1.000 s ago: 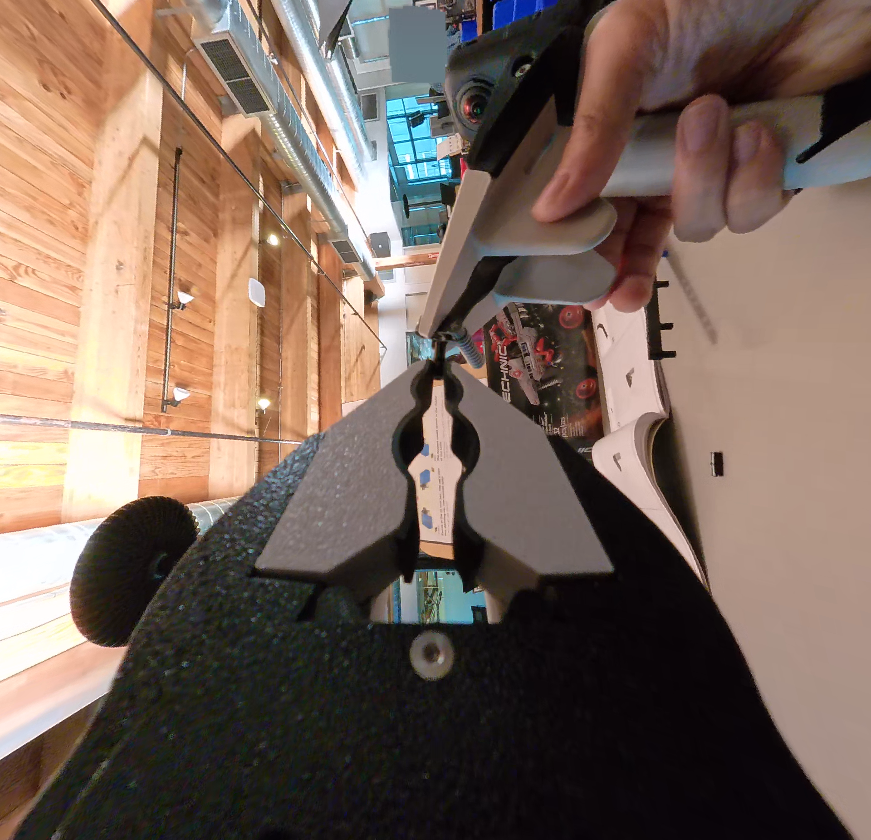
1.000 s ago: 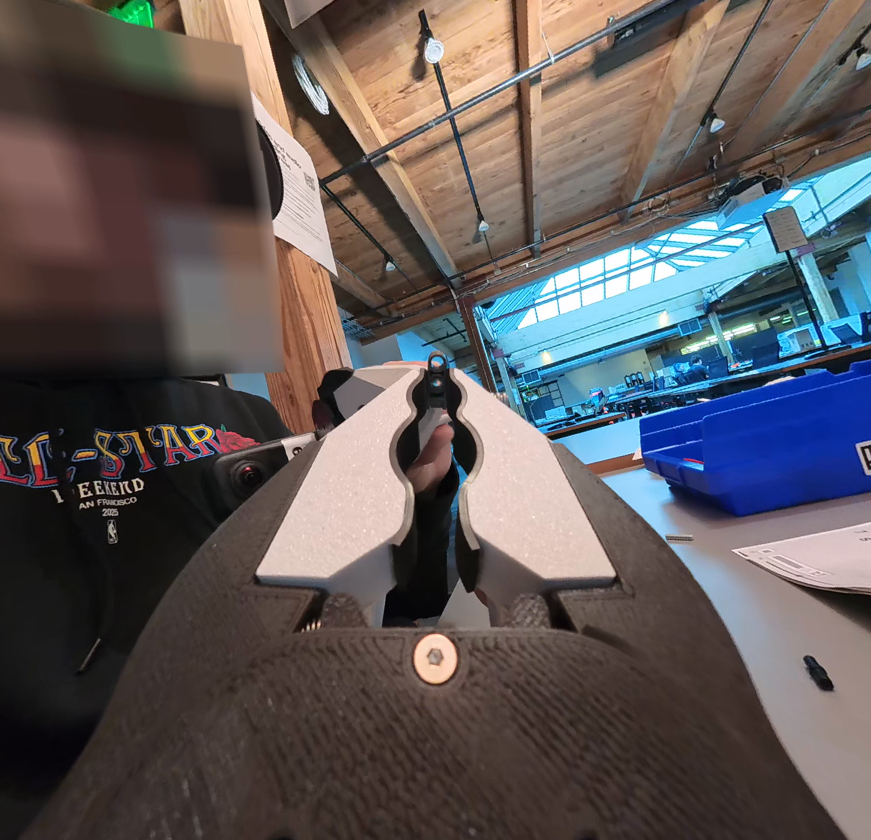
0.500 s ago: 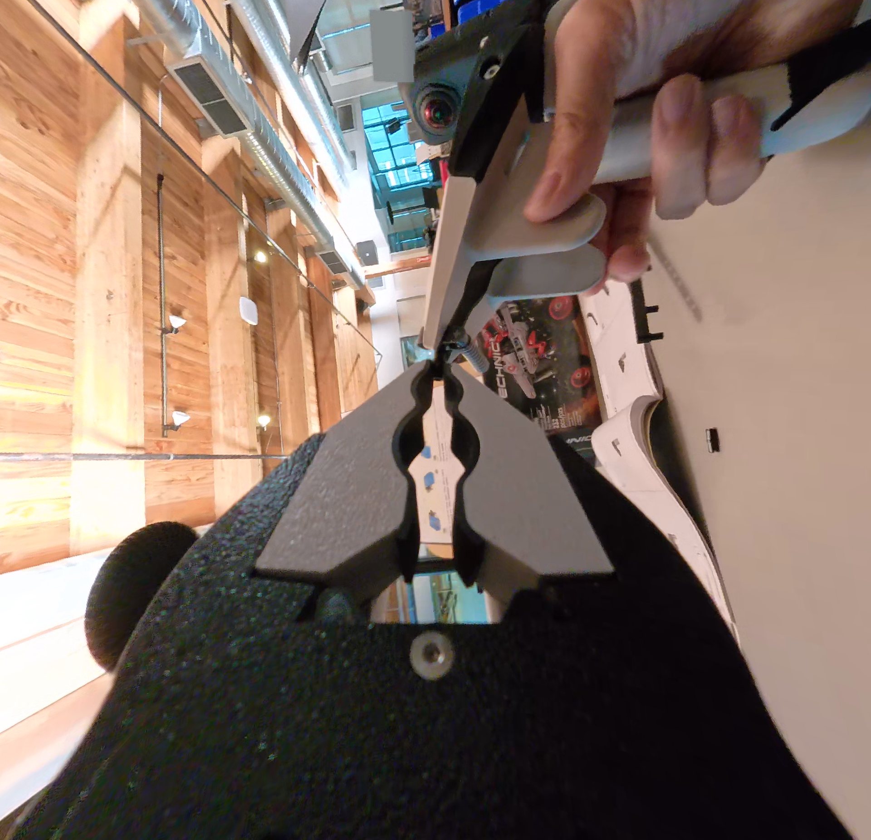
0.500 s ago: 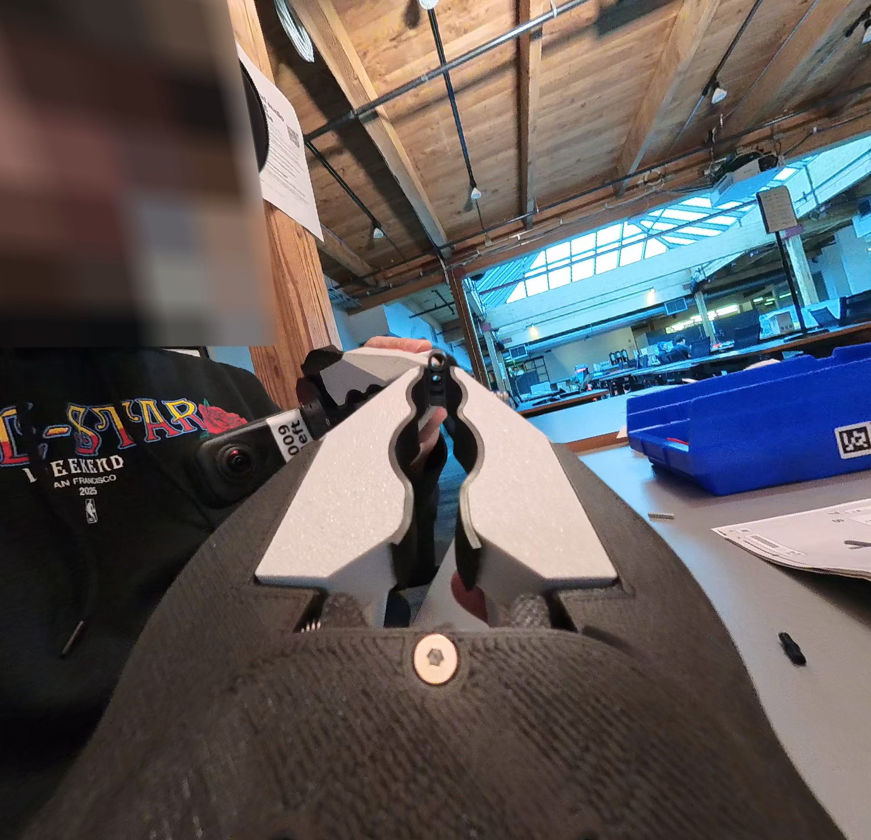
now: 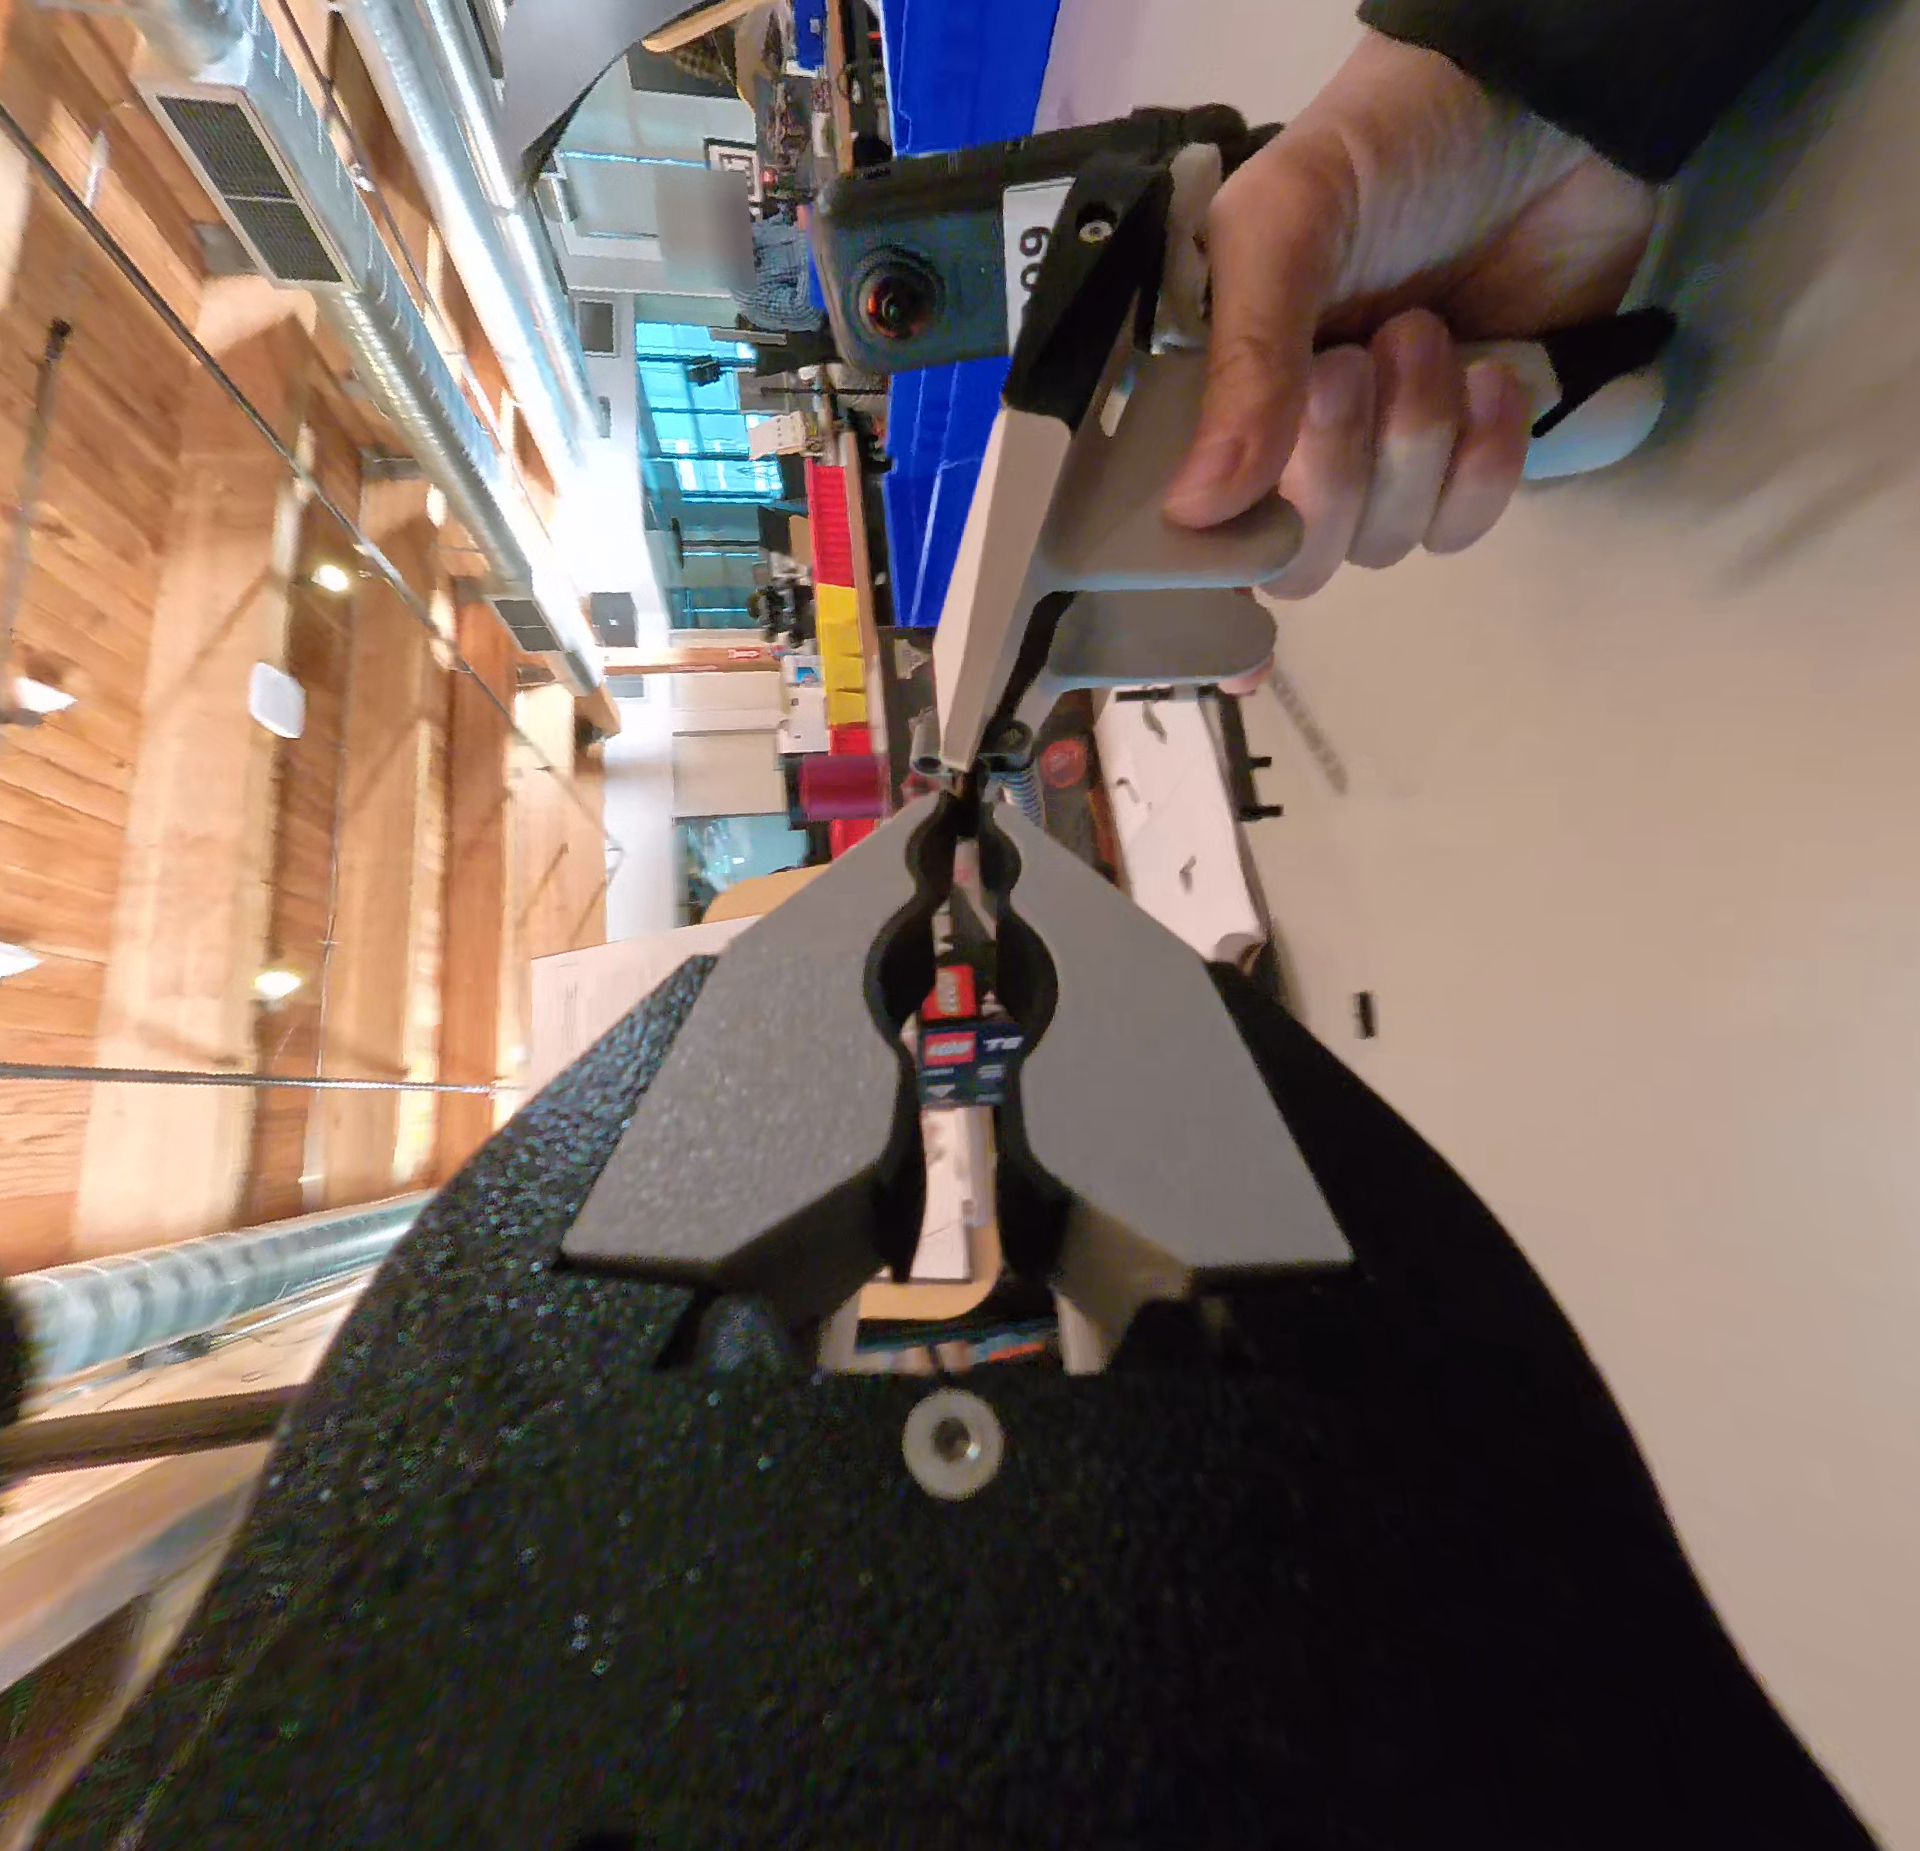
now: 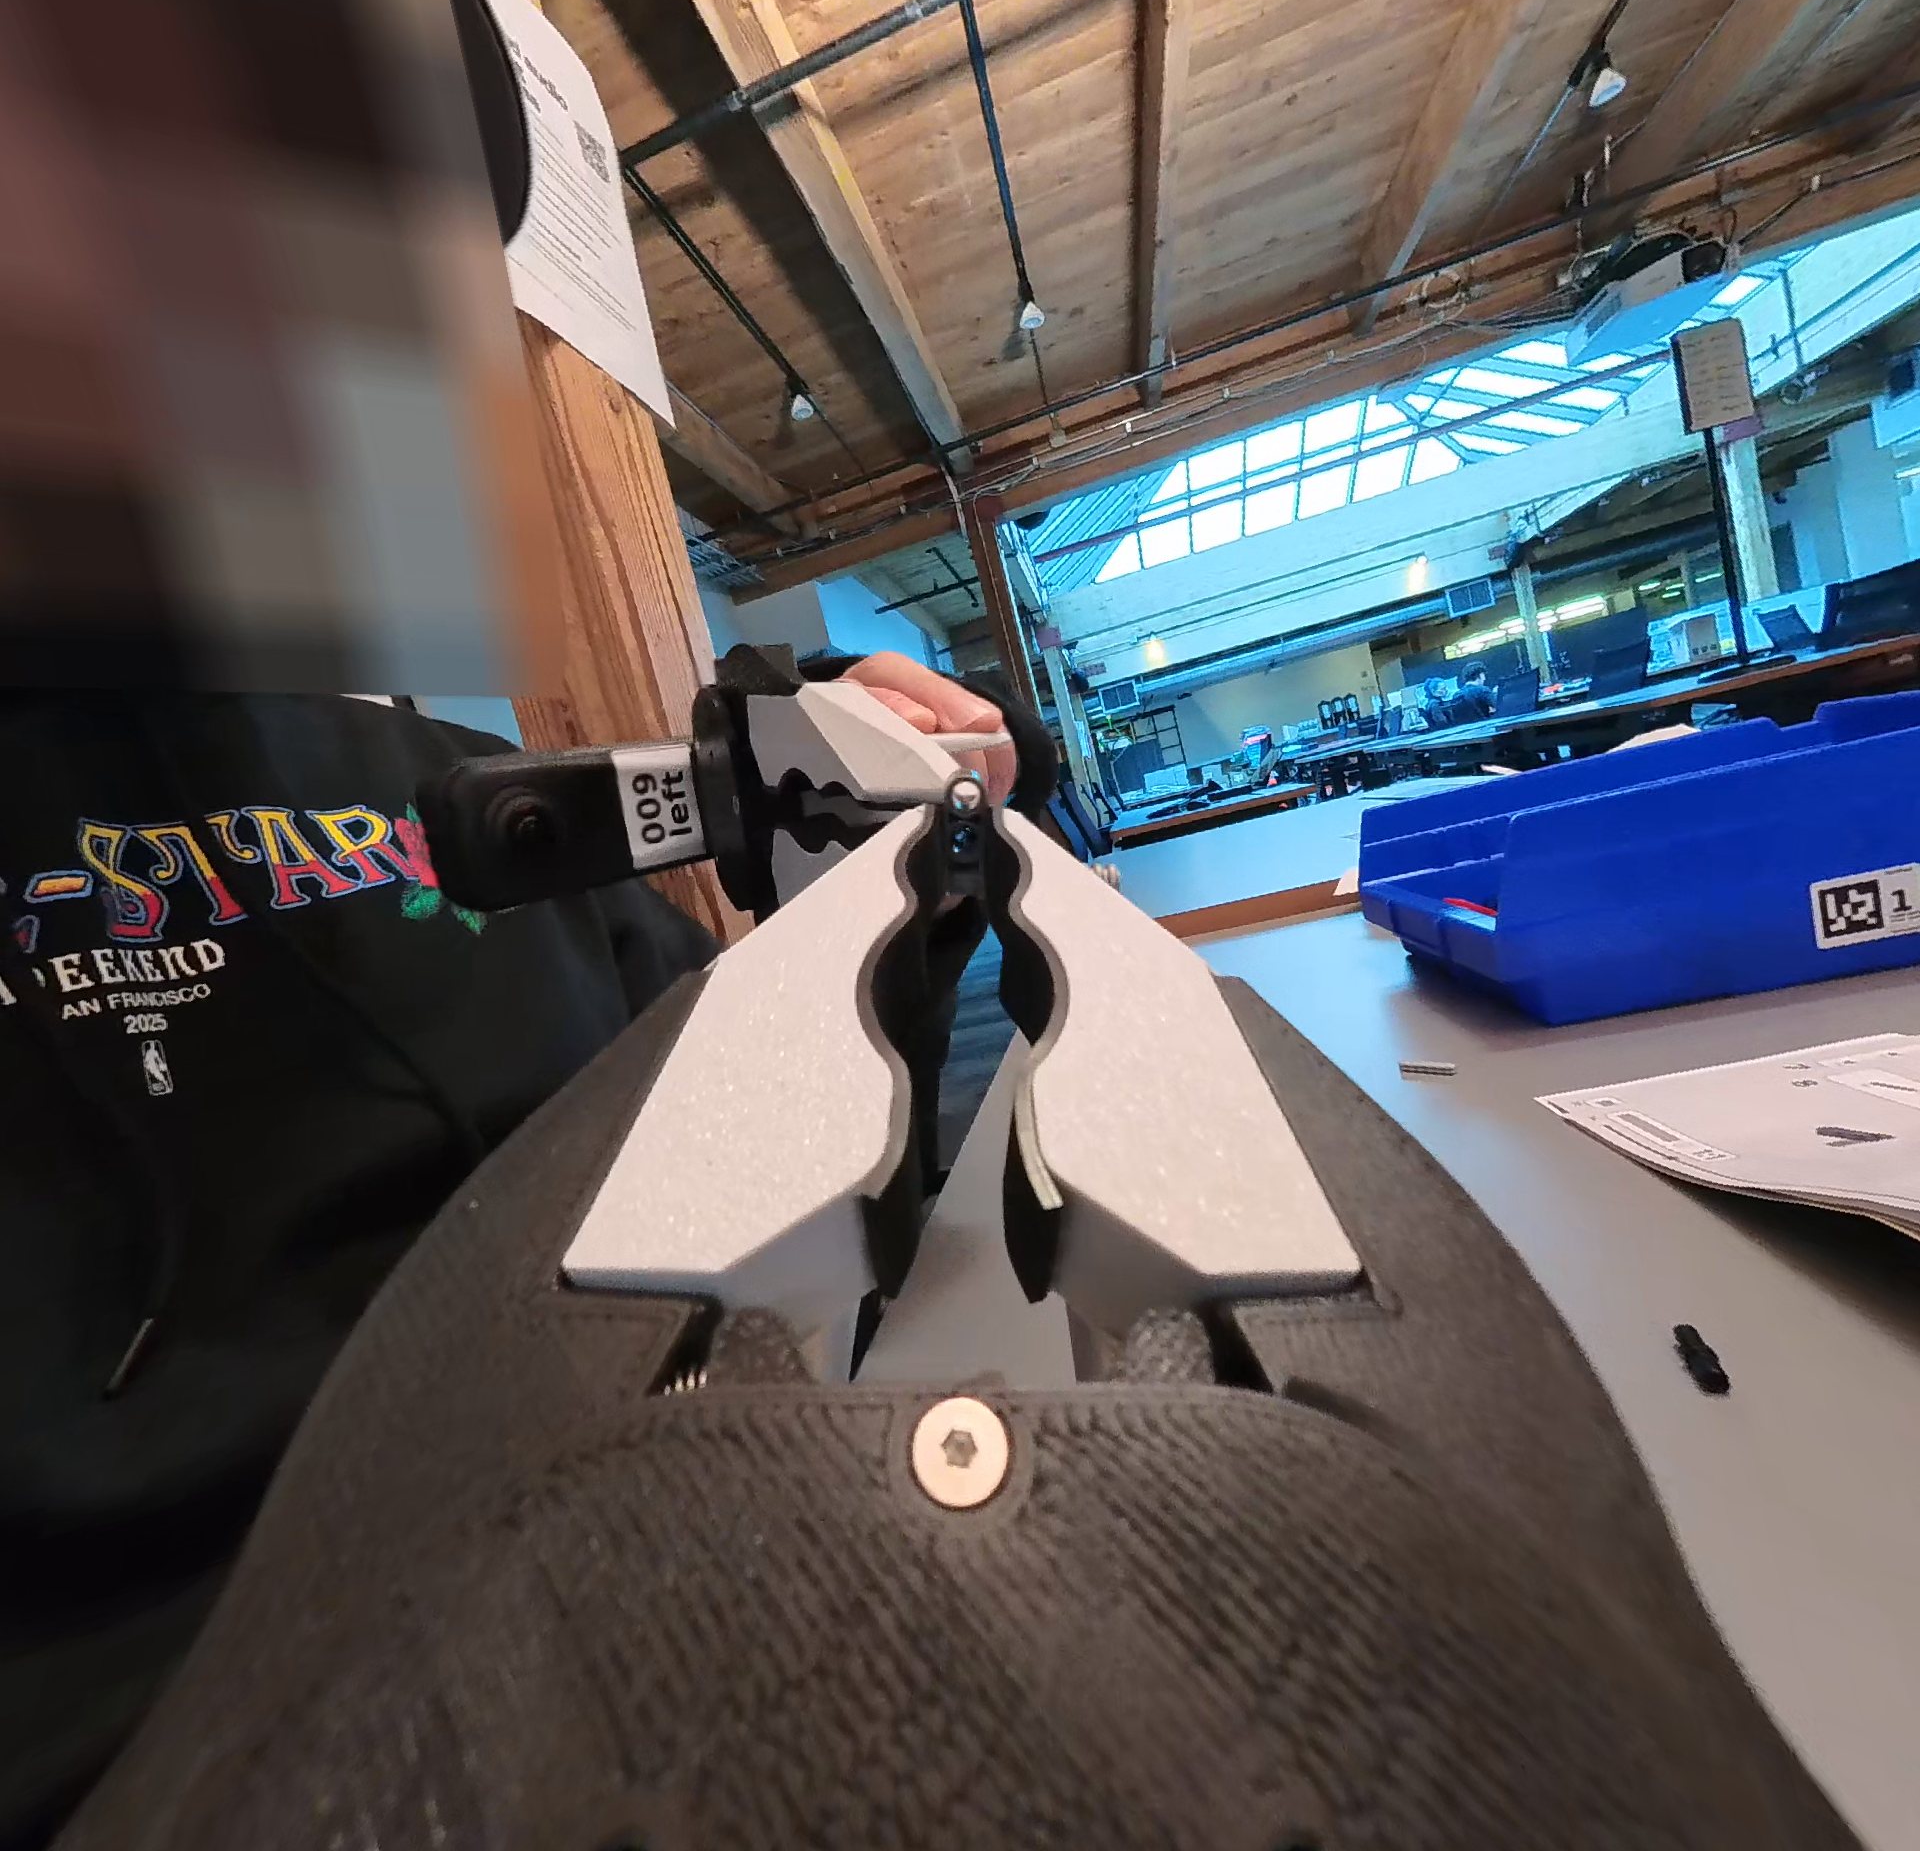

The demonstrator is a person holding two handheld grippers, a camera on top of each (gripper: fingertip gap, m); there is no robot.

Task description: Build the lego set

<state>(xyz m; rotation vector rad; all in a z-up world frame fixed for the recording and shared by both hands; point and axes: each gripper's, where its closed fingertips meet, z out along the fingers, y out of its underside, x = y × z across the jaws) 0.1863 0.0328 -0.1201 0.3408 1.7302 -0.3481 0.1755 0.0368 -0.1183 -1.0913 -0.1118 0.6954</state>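
1. Left wrist view, left side: wooden wall and metal ducts, blurred, camera rolled sideways.
2. Centre: left gripper, dark grey fingers pressed almost together at the tips, pinching a small dark lego piece. Exact shape of the piece too small to tell.
3. Just above it, the right gripper comes in tip to tip, its light grey fingers closed on the same small assembly; a little coil spring part sits right beside the tips.
4. Right of that: a hand wraps the right gripper's handle, with the camera mounted at its far end.
5. Far right: grey table with a white instruction booklet and a tiny black pin lying well apart from the grippers.
6. Right wrist view, left side: person in a black printed hoodie, holding the left gripper near chest height.
7. Centre: right gripper, white fingers pinched on a small black lego piece with a blue spot; its tip touches the left gripper's tip.
8. Right: blue bin on the table, paper sheet in front of it, one black pin near the table edge.
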